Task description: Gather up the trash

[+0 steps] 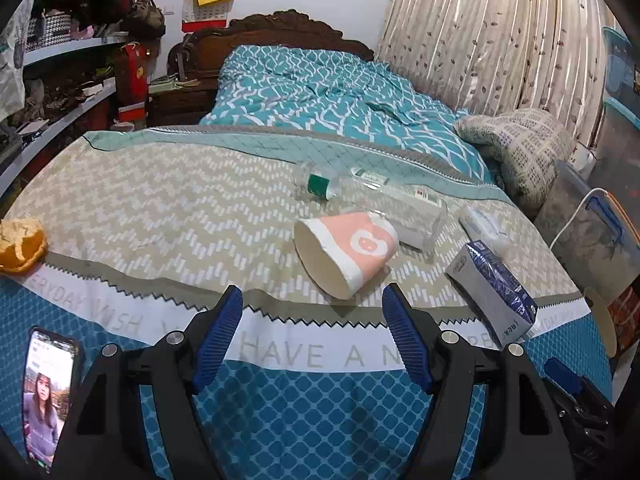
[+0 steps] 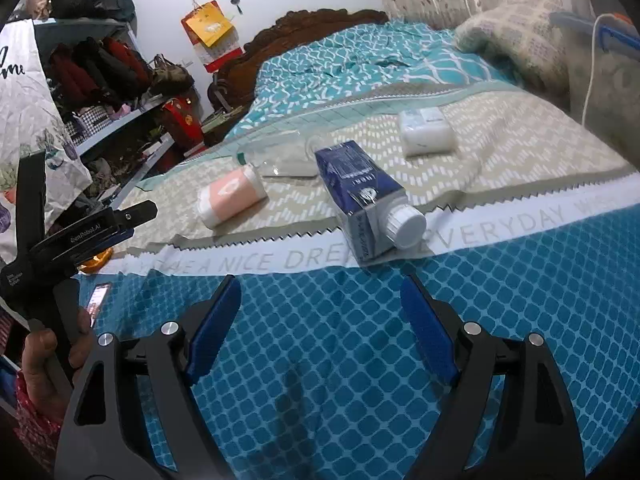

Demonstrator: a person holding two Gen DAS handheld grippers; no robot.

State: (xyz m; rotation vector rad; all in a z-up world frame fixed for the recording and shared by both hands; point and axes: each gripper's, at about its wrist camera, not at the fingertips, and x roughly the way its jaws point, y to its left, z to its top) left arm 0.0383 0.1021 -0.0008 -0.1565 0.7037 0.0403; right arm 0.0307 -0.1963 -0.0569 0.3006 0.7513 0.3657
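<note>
Trash: a pink paper cup (image 1: 346, 250), a clear plastic bottle (image 1: 376, 200), a blue carton (image 1: 494, 292) and a small white packet (image 1: 482, 224) lay together on the beige patterned part of the bedspread (image 1: 160, 208).
Paper cup: it lay on its side, mouth toward the near left, just beyond the left gripper (image 1: 312, 336) and touching the bottle behind it.
Bottle: it lay flat, green-labelled end to the far left.
Carton: it lay on its side to the right of the cup; from the right wrist its white cap (image 2: 404, 226) faced the near side, just beyond the right gripper (image 2: 320, 332).
Orange peel: a piece (image 1: 20, 246) sat well apart at the far left edge.
Phone: it (image 1: 48, 396) lay lit on the blue area, near left.
Left gripper: jaws stood apart, nothing between the pads.
Right gripper: jaws stood wide, empty, over the blue cloth.
Hand: a hand (image 2: 48, 360) clasped the left gripper's handle.
</note>
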